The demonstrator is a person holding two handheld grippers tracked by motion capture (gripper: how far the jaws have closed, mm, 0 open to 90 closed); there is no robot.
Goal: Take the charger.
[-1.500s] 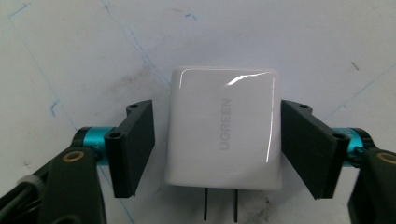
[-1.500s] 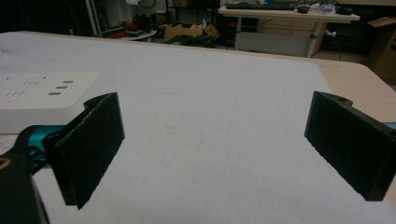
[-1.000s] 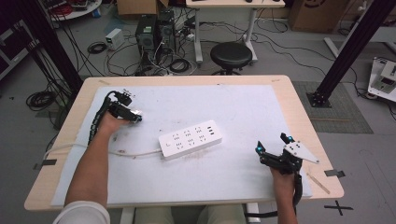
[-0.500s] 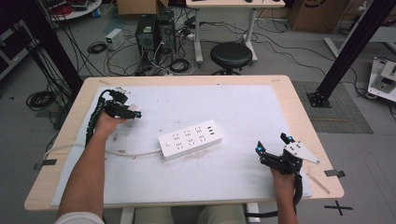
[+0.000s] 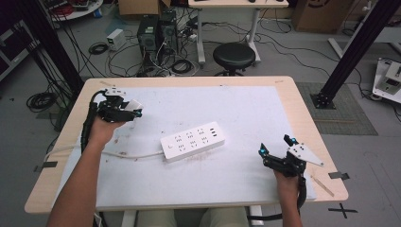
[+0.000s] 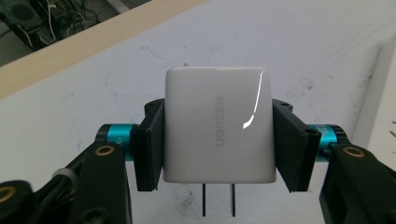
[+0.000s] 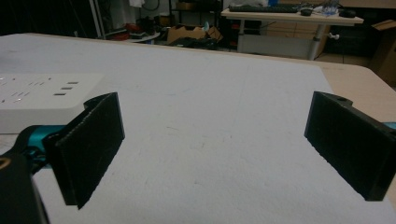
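Cables, computer towers and a round black stool (image 5: 233,55) crowd the grey floor behind a pale wooden table (image 5: 302,113) whose top is covered by a scuffed white mat (image 5: 246,109). From the high view, a long white power strip (image 5: 192,141) lies flat near the middle of the mat, its smooth plastic face dotted with socket slots and its white cord trailing off toward the left edge. The left gripper (image 5: 134,113) is held above the far left part of the mat, pinching a small white charger (image 5: 133,105), well apart from the strip. The right gripper (image 5: 275,147) sits near the table's right front corner, its black jaws spread with nothing between them, a grey three-cornered plate on top. In the left gripper view, the charger (image 6: 217,130) is a glossy, rounded-cornered white block with grey lettering down its face and two thin metal prongs pointing toward the camera; the ribbed black pads (image 6: 149,144) press flat against both its sides, with teal metal collars behind them, and the marked white mat lies below. In the right gripper view, the two matte, foam-like black pads (image 7: 91,144) stand wide apart over bare mat, and the power strip's (image 7: 46,100) end shows at the left.
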